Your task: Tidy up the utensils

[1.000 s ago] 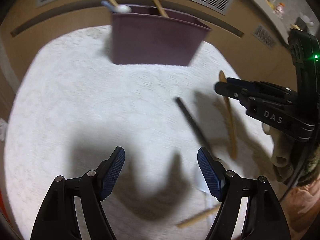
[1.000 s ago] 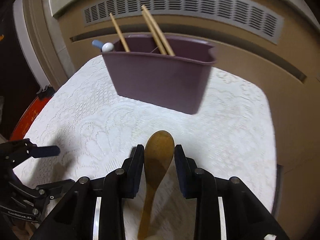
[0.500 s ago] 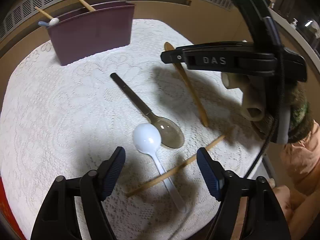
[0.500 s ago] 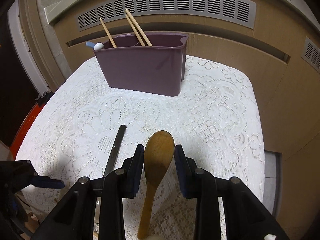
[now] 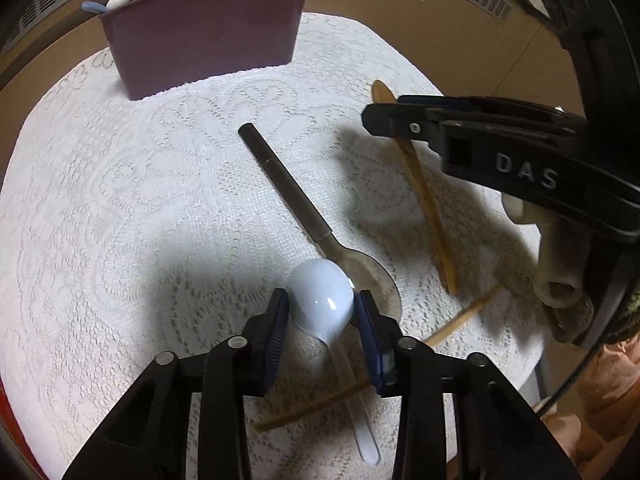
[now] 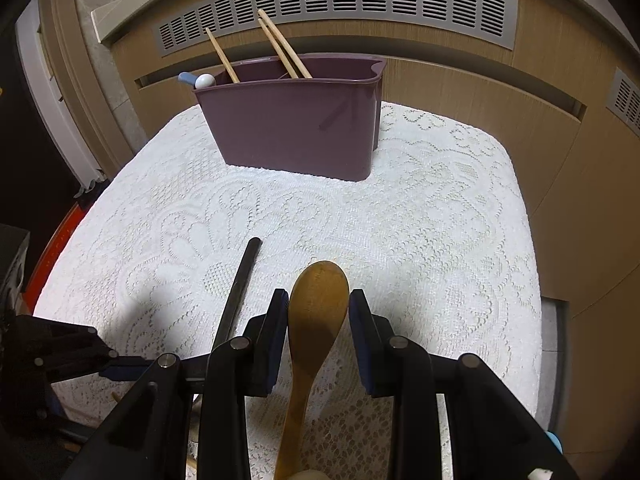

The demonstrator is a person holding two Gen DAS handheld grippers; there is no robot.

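Utensils partly sorted: purple caddy (image 6: 296,128) holds chopsticks (image 6: 286,46), while left gripper (image 5: 322,310) closes around white spoon (image 5: 322,300), right gripper (image 6: 319,312) clasps wooden spoon (image 6: 316,304), metal spoon (image 5: 296,200) waits on table (image 6: 440,240).

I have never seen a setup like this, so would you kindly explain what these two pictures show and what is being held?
There is no robot here: a person holds one pair of tongs in each hand, and each has a camera looking along its fingers. The left tongs have closed around the bowl of a white spoon. The right tongs grip a wooden spoon. On the lace cloth lie a metal spoon and a chopstick. At the back stands a purple caddy that already holds chopsticks.
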